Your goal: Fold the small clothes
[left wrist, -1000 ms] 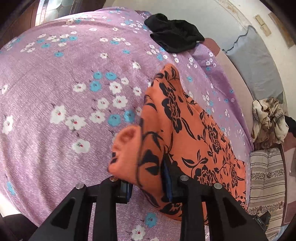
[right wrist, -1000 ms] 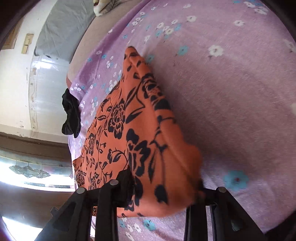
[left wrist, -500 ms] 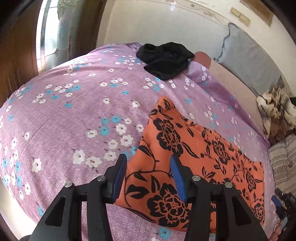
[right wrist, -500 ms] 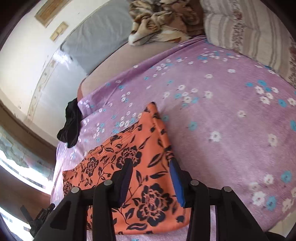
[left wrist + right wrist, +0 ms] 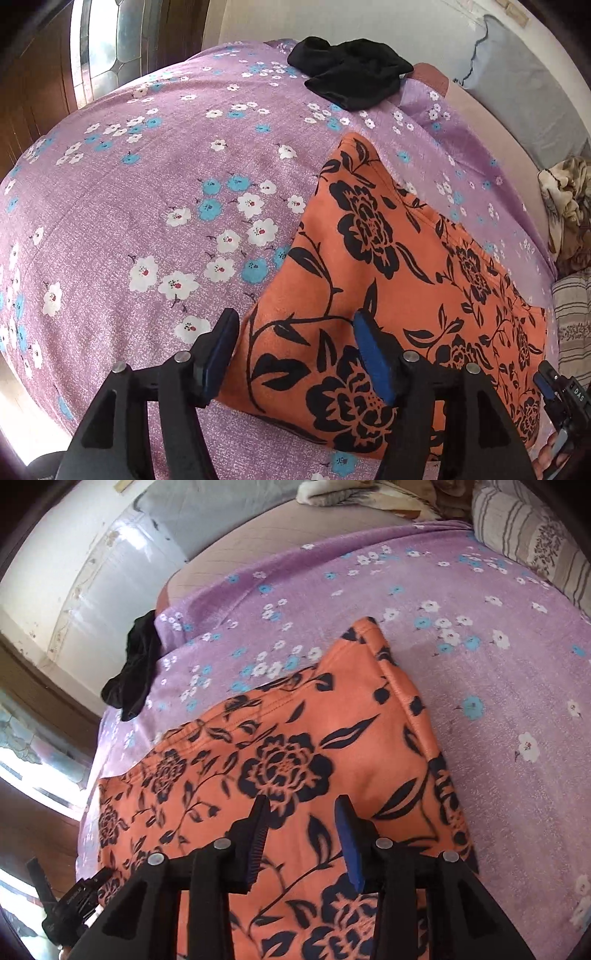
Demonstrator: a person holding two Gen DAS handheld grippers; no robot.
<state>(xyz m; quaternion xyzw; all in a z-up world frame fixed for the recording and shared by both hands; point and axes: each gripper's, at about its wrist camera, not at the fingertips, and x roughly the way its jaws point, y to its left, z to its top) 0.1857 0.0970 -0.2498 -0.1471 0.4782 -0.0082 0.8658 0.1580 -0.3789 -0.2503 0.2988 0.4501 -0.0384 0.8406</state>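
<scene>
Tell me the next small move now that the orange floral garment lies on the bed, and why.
Probably lift both grippers clear. The orange floral garment lies flat on the purple bedspread; the left gripper is opening with nothing pinched, and the right gripper hovers open above it. The black garment near the far edge looks unfolded, a likely next pick.

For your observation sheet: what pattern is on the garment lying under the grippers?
Orange garment with black flowers; left wrist view.

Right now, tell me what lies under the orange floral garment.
The orange floral garment lies flat on the purple flowered bedspread, which shows all around it. Whatever sits directly beneath, including its own folded layers, is covered and cannot be seen.
</scene>
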